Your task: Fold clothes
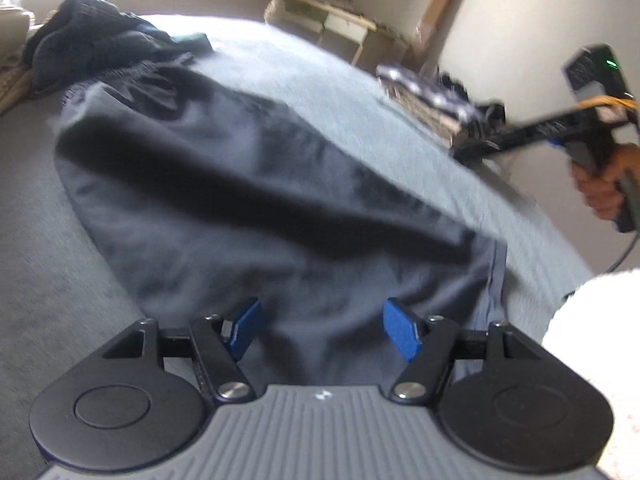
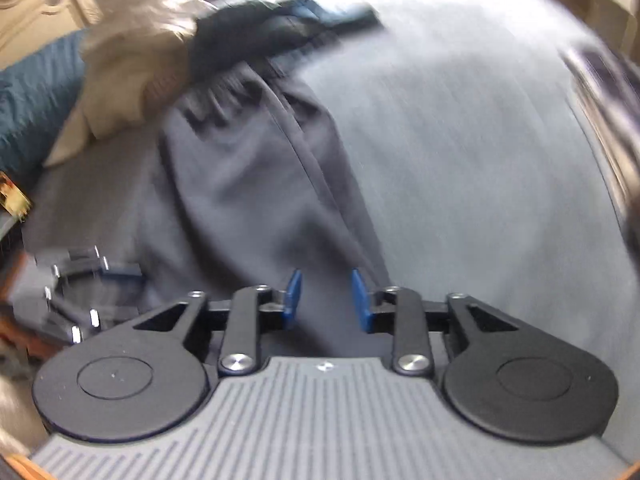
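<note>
Dark grey cloth — trousers (image 1: 248, 200) by the gathered waistband, though blur makes that a guess — lies spread on the pale grey bed (image 1: 320, 80), waistband toward the heap of unfolded clothes (image 1: 100, 48) at the far left. The left tool (image 1: 320, 328) hovers wide over the near edge, gripping nothing. The right tool (image 2: 325, 300) stands part open and empty above the fabric — between folds, it seems. Next, both need to drop to the near edge, pinch it and carry it toward the waistband.
</note>
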